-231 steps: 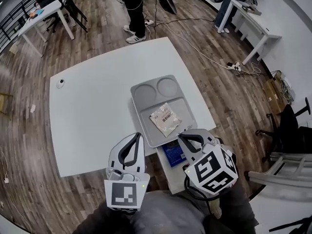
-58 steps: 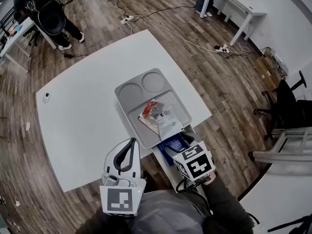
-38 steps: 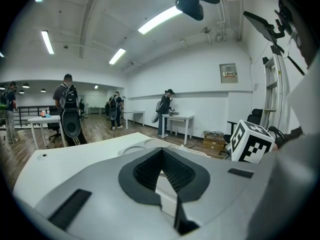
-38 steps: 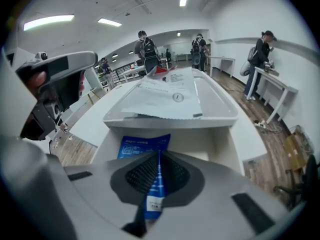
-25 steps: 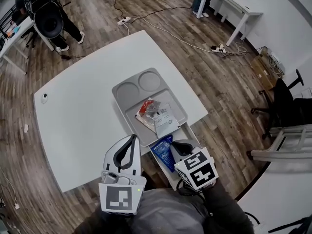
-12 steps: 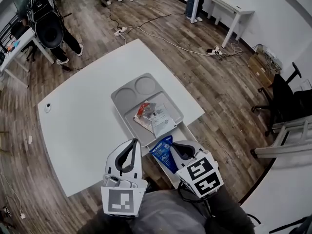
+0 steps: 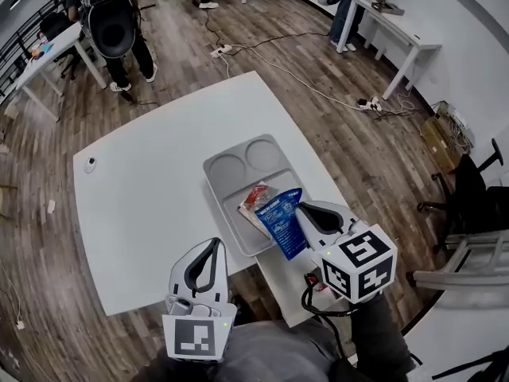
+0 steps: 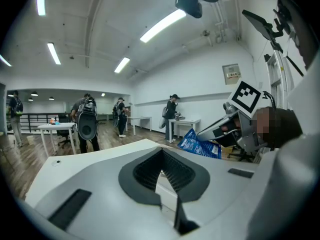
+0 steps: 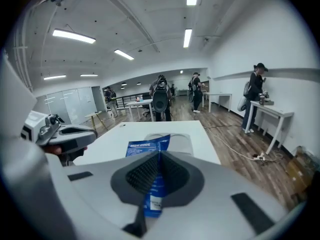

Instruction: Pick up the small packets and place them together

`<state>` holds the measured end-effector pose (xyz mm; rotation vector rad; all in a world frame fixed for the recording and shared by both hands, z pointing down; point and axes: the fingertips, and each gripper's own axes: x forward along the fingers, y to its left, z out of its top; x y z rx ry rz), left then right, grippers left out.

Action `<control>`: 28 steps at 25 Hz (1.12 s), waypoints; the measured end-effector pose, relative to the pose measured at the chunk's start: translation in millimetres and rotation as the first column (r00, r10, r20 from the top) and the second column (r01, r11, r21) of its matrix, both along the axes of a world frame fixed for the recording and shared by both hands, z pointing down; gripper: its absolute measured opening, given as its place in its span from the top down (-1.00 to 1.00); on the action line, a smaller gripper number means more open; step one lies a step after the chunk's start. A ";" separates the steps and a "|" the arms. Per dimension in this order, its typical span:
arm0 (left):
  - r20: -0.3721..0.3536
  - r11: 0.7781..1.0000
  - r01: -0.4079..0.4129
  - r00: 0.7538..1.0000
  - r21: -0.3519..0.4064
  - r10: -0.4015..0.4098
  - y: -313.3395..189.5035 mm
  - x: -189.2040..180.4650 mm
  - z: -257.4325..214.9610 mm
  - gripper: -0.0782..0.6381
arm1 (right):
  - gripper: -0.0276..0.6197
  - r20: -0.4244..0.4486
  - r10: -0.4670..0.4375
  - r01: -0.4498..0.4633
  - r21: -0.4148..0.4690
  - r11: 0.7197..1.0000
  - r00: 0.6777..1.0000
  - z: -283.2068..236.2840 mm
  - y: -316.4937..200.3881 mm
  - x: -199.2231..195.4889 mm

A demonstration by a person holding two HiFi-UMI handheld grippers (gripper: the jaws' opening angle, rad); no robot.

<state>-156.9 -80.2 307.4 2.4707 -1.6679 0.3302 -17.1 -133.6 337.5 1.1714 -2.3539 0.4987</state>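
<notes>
My right gripper (image 7: 305, 213) is shut on a blue packet (image 7: 281, 223), holding it in the air over the near edge of the grey tray (image 7: 231, 191). In the right gripper view the blue packet (image 9: 152, 176) stands pinched between the jaws. A red-and-clear packet (image 7: 256, 196) lies in the tray's large compartment, partly hidden by the blue one. My left gripper (image 7: 208, 255) hangs near my body below the table's front edge, jaws together and empty. The left gripper view shows the blue packet (image 8: 200, 145) held up at the right.
The tray has two round compartments (image 7: 245, 160) at its far end. It rests on a white table (image 7: 151, 189); a lower white stand (image 7: 286, 281) sits by the table's near corner. A small white object (image 7: 90, 165) lies at the far left. People, desks and floor cables surround the table.
My right gripper has lifted the blue packet from the lower stand and carried it forward over the tray's near edge. The left gripper has stayed put.
</notes>
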 end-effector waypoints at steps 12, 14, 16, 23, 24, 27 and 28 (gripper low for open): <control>-0.017 0.971 0.221 0.975 -0.095 -0.223 -7.8 -61.0 27.0 0.79 | 0.78 -0.087 -0.118 0.109 -0.103 0.989 0.989 44.2 -67.8 -43.5; -0.021 0.965 0.240 0.970 -0.104 -0.243 -5.4 -67.2 31.2 0.79 | 0.73 -0.095 -0.131 0.120 -0.113 0.986 0.987 51.4 -69.5 -48.6; -0.026 0.962 0.252 0.966 -0.108 -0.257 -2.3 -71.4 34.3 0.79 | 0.71 -0.101 -0.140 0.128 -0.115 0.985 0.985 57.6 -68.8 -52.4; -0.034 0.956 0.276 0.959 -0.100 -0.281 5.1 -82.3 30.7 0.79 | 0.67 -0.064 -0.144 0.136 -0.115 0.984 0.987 51.7 -65.8 -56.7; -0.035 0.956 0.277 0.959 -0.097 -0.281 6.8 -83.5 30.1 0.79 | 0.67 -0.056 -0.141 0.134 -0.112 0.985 0.988 50.4 -65.3 -57.6; -0.034 0.957 0.277 0.959 -0.091 -0.281 9.6 -83.3 25.9 0.79 | 0.59 -0.057 -0.133 0.127 -0.100 0.987 0.989 47.5 -65.7 -57.0; -0.032 0.957 0.277 0.959 -0.091 -0.281 10.5 -83.1 24.7 0.79 | 0.46 -0.060 -0.131 0.125 -0.094 0.988 0.990 46.3 -65.8 -56.3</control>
